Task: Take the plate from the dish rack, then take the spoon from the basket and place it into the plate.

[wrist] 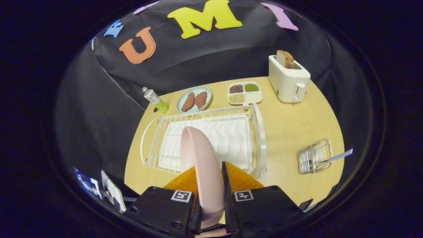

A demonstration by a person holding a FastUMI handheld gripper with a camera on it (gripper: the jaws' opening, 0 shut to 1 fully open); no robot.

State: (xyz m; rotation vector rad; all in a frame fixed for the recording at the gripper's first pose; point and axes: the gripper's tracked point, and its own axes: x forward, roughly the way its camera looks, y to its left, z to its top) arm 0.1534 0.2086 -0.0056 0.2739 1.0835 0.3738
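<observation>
gripper [211, 178] clamped on pink plate [201, 165]

Gripper [211, 185] is clamped on the pink plate [201, 158], held on edge over the white dish rack [261, 138]. Wire basket [315, 157] with the spoon [340, 155] sits on the table [290, 122] around 2 o'clock of the fingers, toaster [289, 79] farther back at 1.

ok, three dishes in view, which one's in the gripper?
The plain pink plate, on edge between the gripper fingers; the green plate and divided tray sit beyond the rack.
</observation>
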